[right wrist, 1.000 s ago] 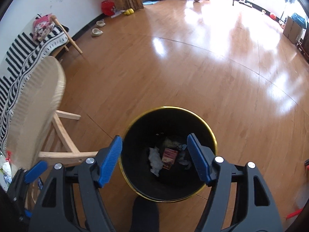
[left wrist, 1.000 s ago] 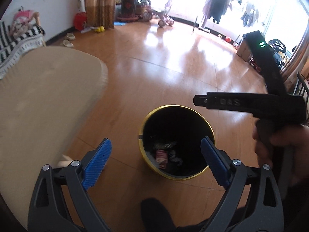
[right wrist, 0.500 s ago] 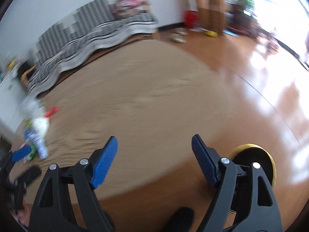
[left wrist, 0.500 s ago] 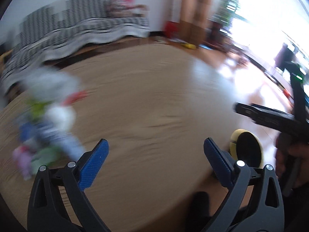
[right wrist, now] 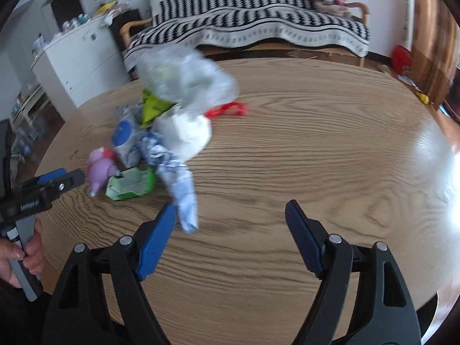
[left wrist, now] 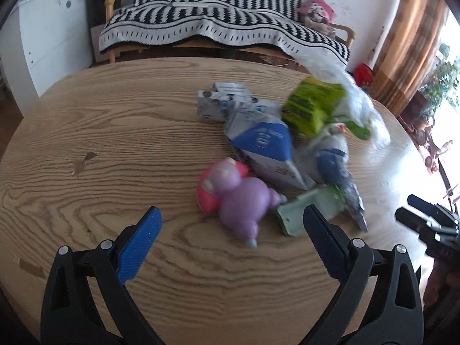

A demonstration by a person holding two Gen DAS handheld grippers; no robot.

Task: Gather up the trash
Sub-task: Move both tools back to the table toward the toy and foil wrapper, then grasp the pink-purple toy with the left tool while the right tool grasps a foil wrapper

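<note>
Round wooden table (left wrist: 115, 143): trash pile (left wrist: 276, 149) at 1 o'clock. Left gripper (left wrist: 230, 244), right gripper (right wrist: 230, 238): fingers wide, empty.

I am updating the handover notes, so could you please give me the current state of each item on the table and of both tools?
Left tool: open, empty, above the table.
Right tool: open, empty, jaws just opened wider.
Purple toy: lying on its side.
Green packet: lying flat, crumpled.
Blue and white wrapper: crumpled, lying flat.
Clear plastic bag: crumpled, on top of the pile.
Red scrap: lying beside the pile.
Table: wooden, holding the pile.
</note>
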